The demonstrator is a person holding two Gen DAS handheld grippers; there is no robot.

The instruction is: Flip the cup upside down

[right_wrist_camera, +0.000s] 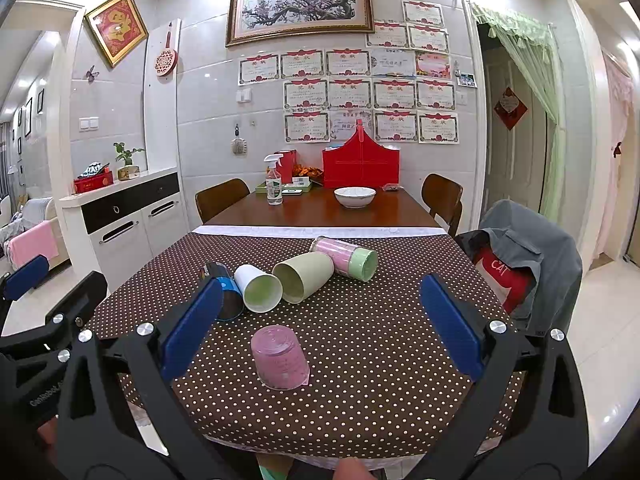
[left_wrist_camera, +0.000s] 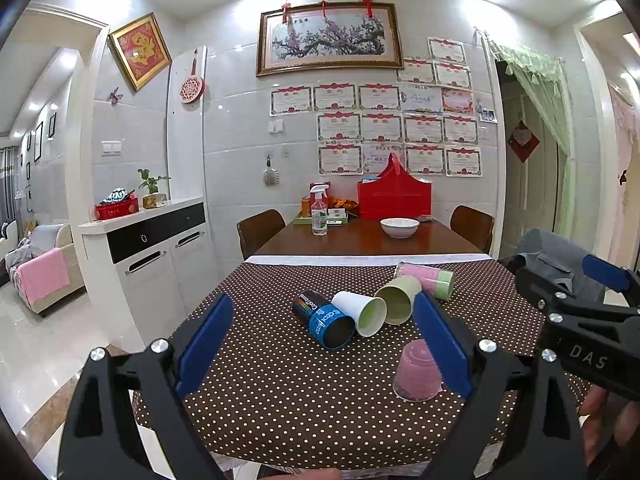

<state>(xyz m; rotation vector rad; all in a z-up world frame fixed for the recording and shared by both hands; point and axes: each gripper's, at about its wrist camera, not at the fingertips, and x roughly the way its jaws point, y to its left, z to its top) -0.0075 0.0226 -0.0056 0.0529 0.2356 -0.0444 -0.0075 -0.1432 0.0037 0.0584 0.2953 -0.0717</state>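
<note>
A translucent pink cup (right_wrist_camera: 279, 358) stands upside down near the front of the polka-dot table; it also shows in the left wrist view (left_wrist_camera: 417, 372). Behind it lie several cups on their sides: a dark blue printed cup (left_wrist_camera: 323, 320), a white cup (left_wrist_camera: 360, 312), a beige cup (left_wrist_camera: 398, 299) and a pink cup with a green end (left_wrist_camera: 426, 279). My left gripper (left_wrist_camera: 322, 344) is open and empty, held above the table's front. My right gripper (right_wrist_camera: 320, 326) is open and empty, with the pink cup between and beyond its fingers.
The brown polka-dot cloth (right_wrist_camera: 360, 320) covers the near half of a wooden table. At the far end stand a white bowl (right_wrist_camera: 355, 196), a spray bottle (right_wrist_camera: 273, 184) and a red box (right_wrist_camera: 360, 166). A chair with a grey jacket (right_wrist_camera: 524, 256) stands at the right.
</note>
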